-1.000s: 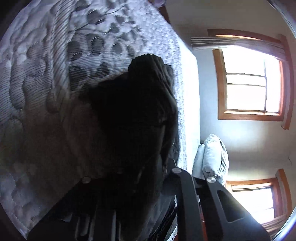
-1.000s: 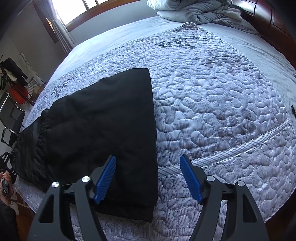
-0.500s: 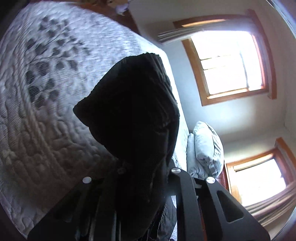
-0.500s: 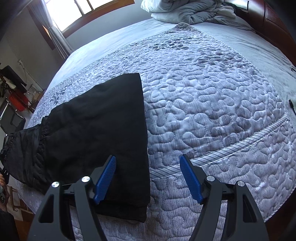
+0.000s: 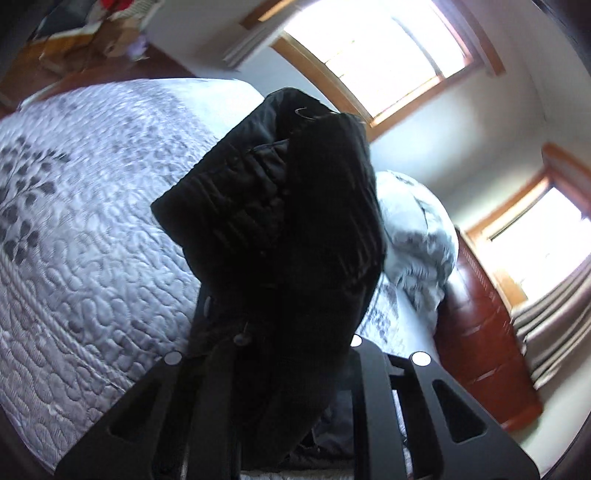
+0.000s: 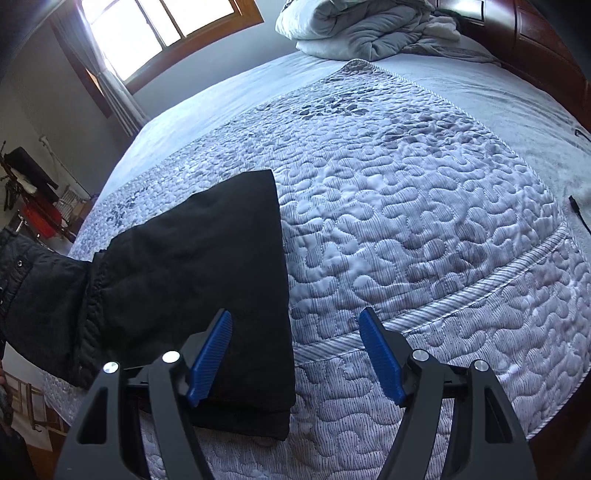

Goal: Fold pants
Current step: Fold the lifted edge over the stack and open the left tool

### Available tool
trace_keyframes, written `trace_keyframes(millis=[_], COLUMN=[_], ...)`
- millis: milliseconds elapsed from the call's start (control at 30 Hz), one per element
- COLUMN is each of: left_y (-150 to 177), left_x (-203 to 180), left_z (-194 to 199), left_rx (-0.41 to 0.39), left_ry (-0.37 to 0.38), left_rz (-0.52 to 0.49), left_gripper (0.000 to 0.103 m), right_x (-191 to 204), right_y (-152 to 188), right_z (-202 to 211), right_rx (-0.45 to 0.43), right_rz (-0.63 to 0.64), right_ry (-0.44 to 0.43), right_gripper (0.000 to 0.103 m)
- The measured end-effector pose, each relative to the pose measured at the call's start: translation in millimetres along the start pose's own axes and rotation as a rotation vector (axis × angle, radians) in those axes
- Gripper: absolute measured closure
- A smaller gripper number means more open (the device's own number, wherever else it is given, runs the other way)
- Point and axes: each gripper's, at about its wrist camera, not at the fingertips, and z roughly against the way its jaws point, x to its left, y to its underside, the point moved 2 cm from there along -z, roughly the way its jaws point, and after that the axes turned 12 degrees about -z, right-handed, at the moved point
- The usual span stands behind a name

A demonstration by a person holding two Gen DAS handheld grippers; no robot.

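Lifting the waistband end of the pants [image 5: 280, 236] off the bed [image 5: 85, 258], left gripper [image 5: 280, 369] looks clamped on fabric, probably to fold it over; right gripper [image 6: 295, 350] hangs spread wide, empty, above the leg ends.

Ahead of our right claw [image 6: 295, 354], with its jaws apart, we see bare quilted bed [image 6: 424, 206] up to the heaped duvet [image 6: 365, 29]. The pants [image 6: 192, 266] block its left side. A raised bunch of them fills our left claw's [image 5: 280, 354] view.
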Motion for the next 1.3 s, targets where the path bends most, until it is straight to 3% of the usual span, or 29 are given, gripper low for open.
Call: trace_keyframes(millis=[100, 367, 967, 1067, 1133, 1200, 1300], left_y=[7.2, 72.6, 173.2, 186.3, 192.2, 197.4, 206.2], left_x=[-24.1, -46.9, -107.6, -109.9, -112.2, -114.8, -120.2], left_z=[-11.6, -8.9, -85.4, -91.9, -94.2, -95.6, -92.2], left_rx=[0.027, 0.118, 0.374, 0.397, 0.411, 0.446, 0.466], left_ry=[-0.022, -0.046, -0.151, -0.161, -0.166, -0.132, -0.114], left_rz=[-0.094, -0.311, -0.737, -0.789, -0.811, -0.81, -0.833], left_gripper=[0.089, 0.088, 0.081, 0.074, 0.06, 0.02, 0.015], right_x=[-3.1, -13.8, -22.3, -22.8, -23.0, -23.1, -21.0], right_y=[0.7, 1.2, 3.8, 4.8, 5.3, 5.7, 5.6], right_z=[2.2, 5.9, 15.4, 15.7, 15.8, 16.3, 18.3], right_rx=[-0.005, -0.013, -0.032, -0.032, -0.032, -0.031, -0.033], right_rz=[-0.009, -0.046, -0.077, -0.081, -0.083, -0.086, -0.086], right_ry=[-0.008, -0.026, -0.052, -0.054, -0.055, -0.058, -0.063], right_gripper=[0.031, 0.031, 0.031, 0.031, 0.031, 0.031, 0.031])
